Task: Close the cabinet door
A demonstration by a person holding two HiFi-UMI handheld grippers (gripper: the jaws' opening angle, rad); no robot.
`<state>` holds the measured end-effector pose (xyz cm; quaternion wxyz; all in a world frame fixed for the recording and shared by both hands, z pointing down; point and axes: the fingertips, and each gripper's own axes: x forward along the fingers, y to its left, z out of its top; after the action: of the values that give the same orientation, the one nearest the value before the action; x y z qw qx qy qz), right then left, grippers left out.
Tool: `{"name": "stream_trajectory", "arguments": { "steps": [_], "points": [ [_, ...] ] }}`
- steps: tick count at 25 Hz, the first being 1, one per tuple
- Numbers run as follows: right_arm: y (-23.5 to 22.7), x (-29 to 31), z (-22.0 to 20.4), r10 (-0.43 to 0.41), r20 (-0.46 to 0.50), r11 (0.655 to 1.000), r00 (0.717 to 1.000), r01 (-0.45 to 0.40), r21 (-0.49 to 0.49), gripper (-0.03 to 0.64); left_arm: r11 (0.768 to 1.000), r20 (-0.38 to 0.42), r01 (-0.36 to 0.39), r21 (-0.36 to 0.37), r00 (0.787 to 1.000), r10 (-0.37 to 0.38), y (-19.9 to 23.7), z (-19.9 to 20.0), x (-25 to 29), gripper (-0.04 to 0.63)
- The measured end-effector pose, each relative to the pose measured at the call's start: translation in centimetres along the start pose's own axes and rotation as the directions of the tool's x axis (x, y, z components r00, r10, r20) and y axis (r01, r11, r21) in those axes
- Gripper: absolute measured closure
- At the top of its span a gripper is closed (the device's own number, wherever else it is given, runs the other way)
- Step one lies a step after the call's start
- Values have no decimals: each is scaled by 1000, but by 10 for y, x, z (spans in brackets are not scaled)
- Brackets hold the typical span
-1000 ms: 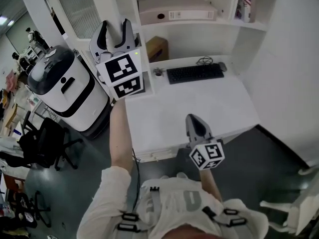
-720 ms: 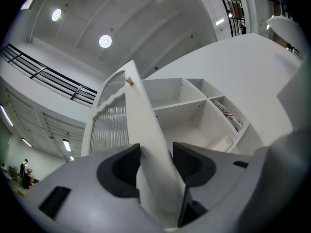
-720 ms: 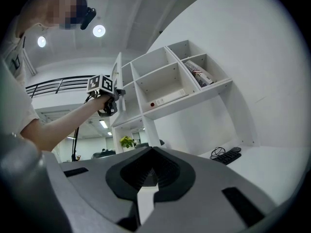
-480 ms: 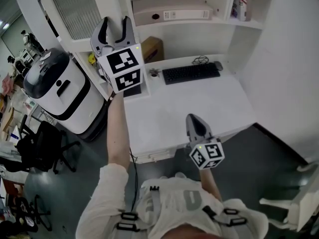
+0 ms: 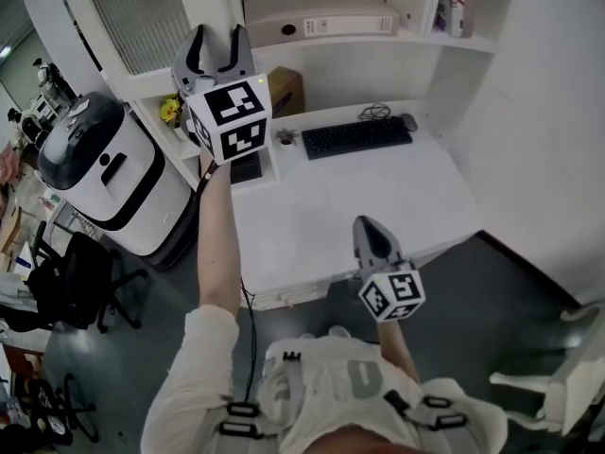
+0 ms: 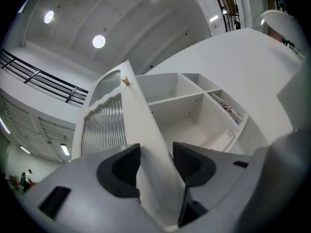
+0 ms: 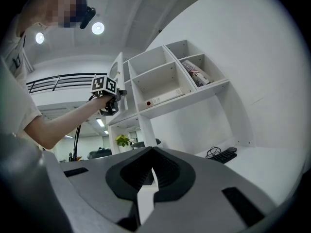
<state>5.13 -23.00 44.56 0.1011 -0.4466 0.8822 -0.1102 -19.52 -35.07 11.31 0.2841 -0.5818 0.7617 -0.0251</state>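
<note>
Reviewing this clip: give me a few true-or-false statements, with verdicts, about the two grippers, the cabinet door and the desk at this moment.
1. The edge of the cabinet door sits between the fingers of the left gripper. True.
2. The right gripper holds the keyboard. False: it is shut on nothing, near the front edge of the desk, and the keyboard lies at the back of the desk.
3. The cabinet door is closed. False: it stands open, with the compartments behind it exposed.
4. A binder lies flat on the shelf above the keyboard. True.
</note>
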Motion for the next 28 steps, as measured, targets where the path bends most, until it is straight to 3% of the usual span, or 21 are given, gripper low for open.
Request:
{"name": "stream_trajectory", "arguments": {
  "steps": [28],
  "points": [
    [-23, -5, 2, -86, -3, 995, 996, 86, -42, 614, 998, -38, 13, 62, 999, -11, -11, -21, 49, 391]
  ]
}}
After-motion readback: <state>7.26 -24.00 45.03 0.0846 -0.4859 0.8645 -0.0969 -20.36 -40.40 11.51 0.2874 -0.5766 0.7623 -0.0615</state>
